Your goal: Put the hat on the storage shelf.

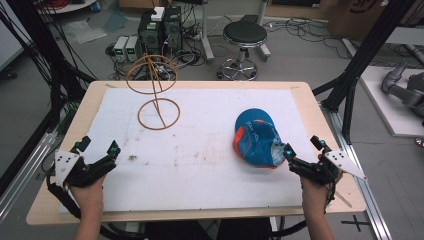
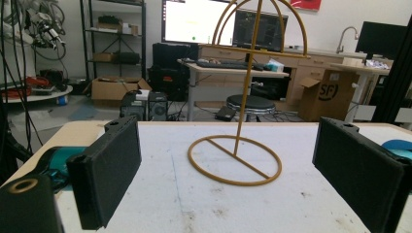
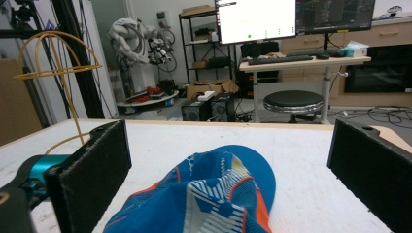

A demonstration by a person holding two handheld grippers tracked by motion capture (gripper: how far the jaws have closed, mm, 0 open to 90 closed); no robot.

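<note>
Baseball cap (image 1: 258, 138), blue with orange trim, lies crumpled on the white mat (image 1: 200, 165), well apart from the wire hat stand (image 1: 156, 92). Probably nothing is done yet: right gripper (image 1: 304, 150) flanks the cap with jaws spread, left gripper (image 1: 100, 148) likewise spread, empty.

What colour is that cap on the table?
Cap: blue with orange trim and white stripes, clearest in the right gripper view.
</note>
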